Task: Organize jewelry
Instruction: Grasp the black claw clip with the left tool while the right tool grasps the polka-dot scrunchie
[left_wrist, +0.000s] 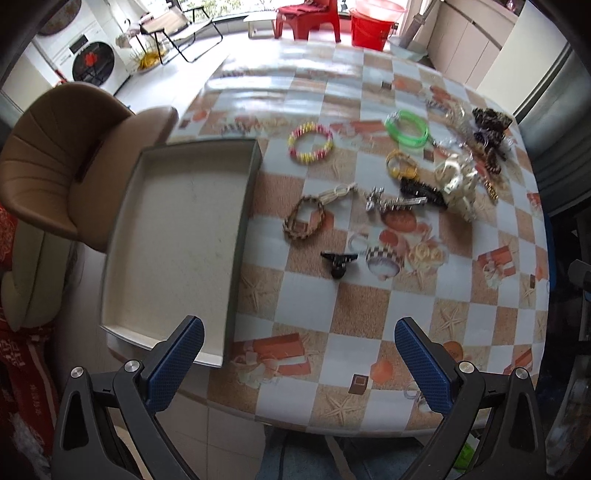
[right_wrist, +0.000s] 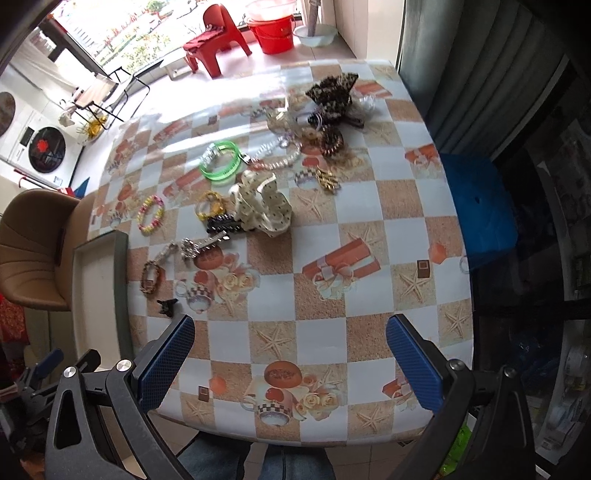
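1. Jewelry lay scattered on the checked tablecloth (left_wrist: 369, 302): a pink-and-yellow bead bracelet (left_wrist: 311, 143), a green bangle (left_wrist: 407, 129), a braided brown bracelet (left_wrist: 303, 223), a black claw clip (left_wrist: 338, 262) and a cream polka-dot scrunchie (right_wrist: 263, 204).
2. The shallow tray (left_wrist: 242, 229) sat at the table's left edge, holding nothing, with the braided bracelet nearest it.
3. The left gripper (left_wrist: 299, 363) hovered above the near table edge, fingers spread wide around nothing.
4. The right gripper (right_wrist: 290, 363) hung likewise, spread wide, well apart from the pile.
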